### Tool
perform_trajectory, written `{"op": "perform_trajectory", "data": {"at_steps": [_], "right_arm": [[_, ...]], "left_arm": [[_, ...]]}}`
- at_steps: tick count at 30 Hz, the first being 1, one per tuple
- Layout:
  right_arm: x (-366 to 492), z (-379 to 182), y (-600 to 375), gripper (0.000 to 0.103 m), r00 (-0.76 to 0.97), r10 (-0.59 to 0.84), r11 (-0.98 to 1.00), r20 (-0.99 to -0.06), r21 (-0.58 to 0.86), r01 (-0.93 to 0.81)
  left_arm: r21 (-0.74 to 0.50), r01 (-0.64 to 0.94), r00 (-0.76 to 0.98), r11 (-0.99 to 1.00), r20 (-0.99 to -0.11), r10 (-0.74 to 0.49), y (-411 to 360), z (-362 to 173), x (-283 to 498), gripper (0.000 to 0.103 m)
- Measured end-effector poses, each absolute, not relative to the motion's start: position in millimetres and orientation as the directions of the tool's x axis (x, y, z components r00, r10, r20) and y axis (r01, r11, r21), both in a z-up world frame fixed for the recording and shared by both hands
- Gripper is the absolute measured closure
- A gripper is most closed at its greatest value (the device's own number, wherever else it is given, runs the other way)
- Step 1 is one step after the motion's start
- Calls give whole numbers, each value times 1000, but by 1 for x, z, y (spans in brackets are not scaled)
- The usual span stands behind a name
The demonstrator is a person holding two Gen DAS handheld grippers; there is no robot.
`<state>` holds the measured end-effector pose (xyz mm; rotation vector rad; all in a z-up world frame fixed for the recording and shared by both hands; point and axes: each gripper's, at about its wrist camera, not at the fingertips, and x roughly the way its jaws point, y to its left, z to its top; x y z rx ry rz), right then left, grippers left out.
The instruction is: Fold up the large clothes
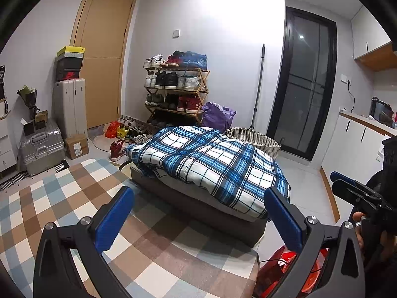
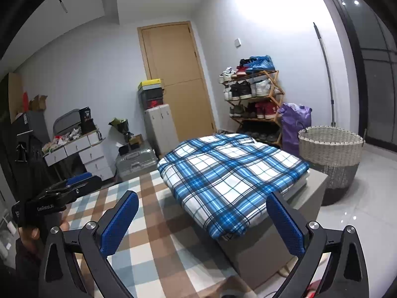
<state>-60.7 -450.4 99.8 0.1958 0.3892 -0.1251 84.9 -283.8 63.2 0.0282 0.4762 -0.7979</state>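
Plaid shirt [image 2: 230,173] on the worktop [image 2: 280,228] looks soft, floppy; pinch its corners. Left tool [image 1: 198,213] and right tool [image 2: 202,217] both gape empty.

Indoor artificial light, fairly bright, cool white cast. Strong blown-out glare on the pale grey-white back wall [image 1: 223,12] above the wooden shoe rack in both views; detail lost there. Small ceiling-lamp reflections as white dots on the tall black-framed glass door [image 1: 301,82], dark behind the glass. Glossy pale floor tiles [image 2: 359,198] carry soft sheen and one specular dot. Shadows soft, darkest under the low grey-brown upholstered bench [image 1: 211,213]. Heavy fisheye bending: door frames and the checked brown, blue and cream rug [image 1: 62,198] curve. Black vignette at all corners. Focus sharp overall, no motion blur; slight compression noise.
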Motion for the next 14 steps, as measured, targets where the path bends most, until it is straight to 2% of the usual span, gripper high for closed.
{"op": "perform_trajectory", "data": {"at_steps": [14], "right_arm": [[-54,96,-445,0,911,-73,980,-406,142,141]], "left_arm": [[-149,699,592,699,-428,-683,-286,60,82,1]]}}
